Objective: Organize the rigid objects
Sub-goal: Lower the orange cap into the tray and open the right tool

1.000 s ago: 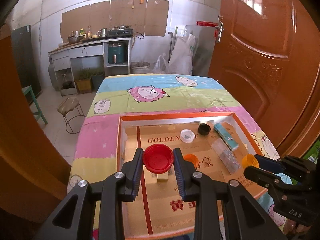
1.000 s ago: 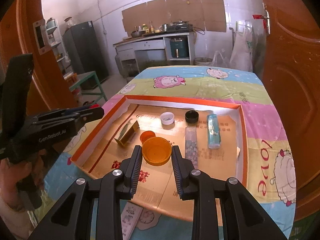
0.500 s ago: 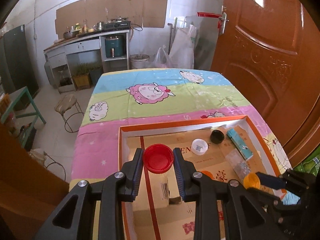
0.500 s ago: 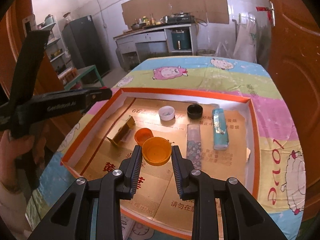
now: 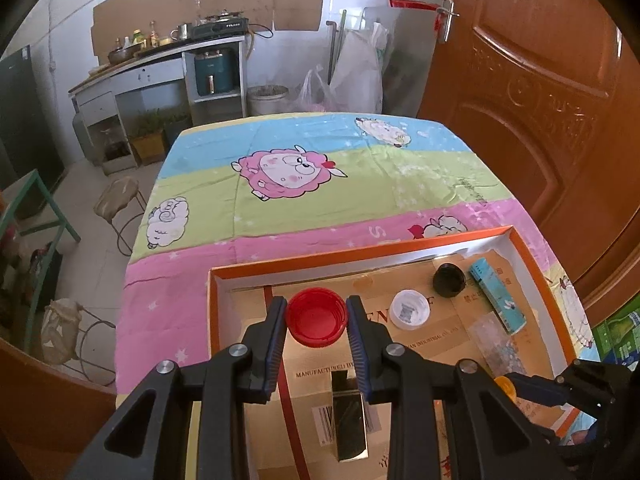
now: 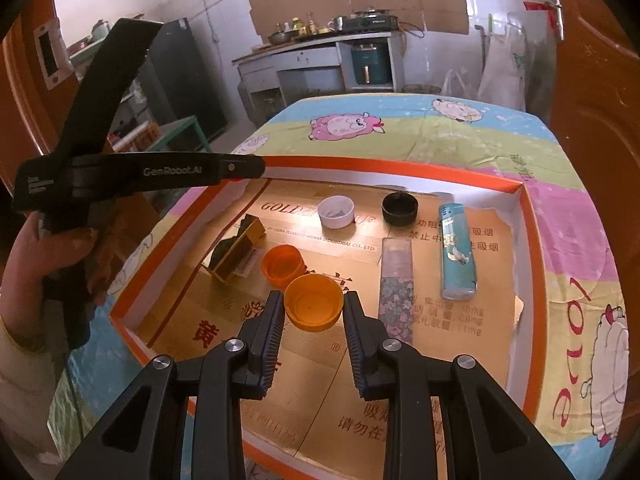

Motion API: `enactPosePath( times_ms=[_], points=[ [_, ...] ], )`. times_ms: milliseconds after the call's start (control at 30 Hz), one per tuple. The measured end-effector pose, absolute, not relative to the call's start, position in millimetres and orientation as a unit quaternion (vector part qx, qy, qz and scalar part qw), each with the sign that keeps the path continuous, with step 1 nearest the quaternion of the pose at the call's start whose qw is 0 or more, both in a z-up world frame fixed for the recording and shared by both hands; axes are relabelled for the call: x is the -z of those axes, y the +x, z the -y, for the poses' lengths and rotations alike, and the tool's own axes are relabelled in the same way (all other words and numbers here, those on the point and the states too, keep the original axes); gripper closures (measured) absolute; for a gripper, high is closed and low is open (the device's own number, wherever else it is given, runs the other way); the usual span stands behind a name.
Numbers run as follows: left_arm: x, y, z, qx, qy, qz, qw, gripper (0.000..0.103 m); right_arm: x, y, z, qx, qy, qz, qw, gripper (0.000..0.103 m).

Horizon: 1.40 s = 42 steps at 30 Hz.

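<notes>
Left gripper is clamped on a round red plastic bottle cap, open side up, held above the near-left part of a shallow orange-rimmed cardboard tray. Right gripper is clamped on a round orange plastic cap, also open side up, held over the tray's middle. Tray sits on a table covered by a pastel striped cloth with cartoon sheep.

Lying in the tray: a second orange cap just beyond and left of the held one, a gold folded cardboard piece left of it, a white round cap and a black round cap side by side near the far wall, a teal patterned lighter at right, a clear floral-patterned lighter beside it. A person's hand grips the left tool's handle at the left edge of the right wrist view.
</notes>
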<state>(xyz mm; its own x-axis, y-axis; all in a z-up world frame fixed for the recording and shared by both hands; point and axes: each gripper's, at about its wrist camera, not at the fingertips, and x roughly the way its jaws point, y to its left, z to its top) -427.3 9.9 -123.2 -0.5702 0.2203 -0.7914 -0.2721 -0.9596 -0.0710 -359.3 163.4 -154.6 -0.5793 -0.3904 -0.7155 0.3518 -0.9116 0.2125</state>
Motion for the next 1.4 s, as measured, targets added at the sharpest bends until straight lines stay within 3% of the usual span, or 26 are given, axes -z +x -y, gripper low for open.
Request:
enactPosePath(
  times_ms=[1400],
  points=[
    [164, -462, -11, -0.856, -0.494, 0.007, 0.151, 0.072, 173, -372, -147, 0.874, 0.434, -0.017, 0.22, 0.072]
  ],
)
